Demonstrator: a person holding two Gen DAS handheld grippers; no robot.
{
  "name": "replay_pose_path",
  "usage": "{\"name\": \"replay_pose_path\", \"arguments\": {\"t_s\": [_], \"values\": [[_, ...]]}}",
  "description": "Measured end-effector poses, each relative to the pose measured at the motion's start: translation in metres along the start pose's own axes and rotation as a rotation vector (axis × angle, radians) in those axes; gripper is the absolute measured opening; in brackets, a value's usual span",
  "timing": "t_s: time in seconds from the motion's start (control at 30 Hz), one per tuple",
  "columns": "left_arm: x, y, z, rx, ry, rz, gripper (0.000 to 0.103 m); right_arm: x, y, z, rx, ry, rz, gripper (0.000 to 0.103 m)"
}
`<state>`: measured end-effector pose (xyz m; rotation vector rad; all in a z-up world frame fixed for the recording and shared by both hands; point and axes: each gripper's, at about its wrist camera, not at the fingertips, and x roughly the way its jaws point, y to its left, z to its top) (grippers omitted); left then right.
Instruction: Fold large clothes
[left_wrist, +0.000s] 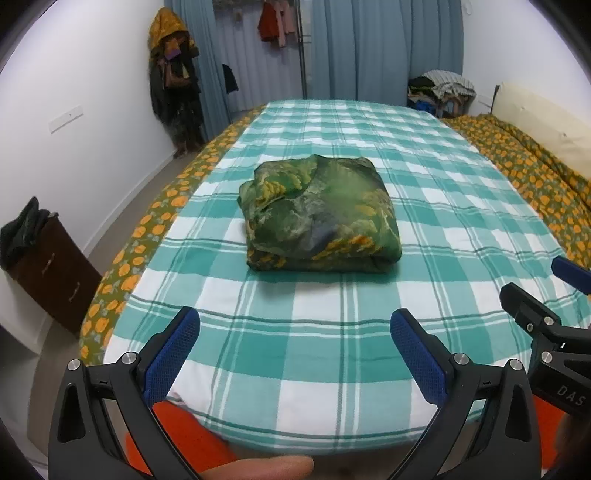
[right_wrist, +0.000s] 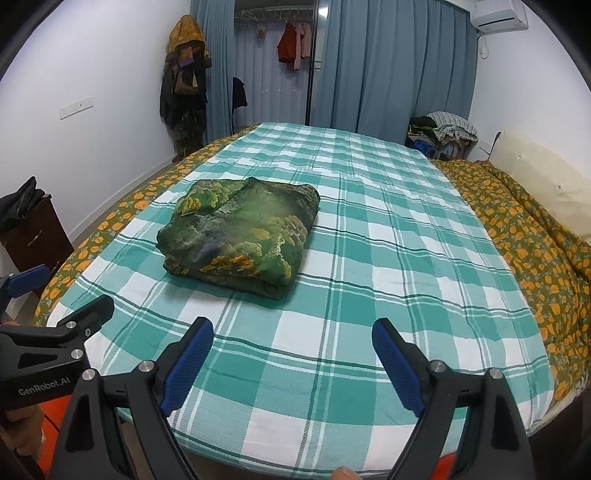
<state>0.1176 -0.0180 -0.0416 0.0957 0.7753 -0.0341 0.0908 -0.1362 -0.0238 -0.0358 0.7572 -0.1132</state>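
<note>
A green garment with yellow print (left_wrist: 317, 214) lies folded into a compact square bundle on the teal-and-white checked bed cover (left_wrist: 424, 192). It also shows in the right wrist view (right_wrist: 240, 240), left of centre. My left gripper (left_wrist: 295, 325) is open and empty, held over the near edge of the bed, short of the bundle. My right gripper (right_wrist: 291, 332) is open and empty, also near the bed's front edge, to the right of the bundle. Each gripper shows at the edge of the other's view.
An orange-flowered quilt (right_wrist: 535, 251) lies along the bed's right side by a cream headboard (right_wrist: 546, 177). A dark wooden cabinet (left_wrist: 55, 273) stands at the left. Clothes hang on the far wall (left_wrist: 173, 92); a pile of clothes (right_wrist: 443, 129) sits at the back right.
</note>
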Motion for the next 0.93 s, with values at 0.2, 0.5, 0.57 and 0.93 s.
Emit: {"name": "replay_pose_path", "arguments": {"t_s": [0.2,0.5,0.57,0.93], "values": [[-0.0001,0.0002,-0.0002,-0.001,0.001,0.001,0.103,0.0007,0.0025,-0.0019,-0.009,0.010,0.008,0.089],[0.0018,0.0004,-0.0012,0.005,0.003,0.000,0.103,0.0014,0.0030,-0.0038,-0.006,0.014,0.009,0.089],[0.0031,-0.0001,-0.0021,0.010,0.005,-0.001,0.103,0.0021,0.0013,-0.0047,-0.004,0.017,0.009,0.089],[0.0039,-0.0017,-0.0023,0.019,-0.011,0.013,0.103,0.0051,-0.0032,-0.0069,0.004,0.029,0.011,0.089]]}}
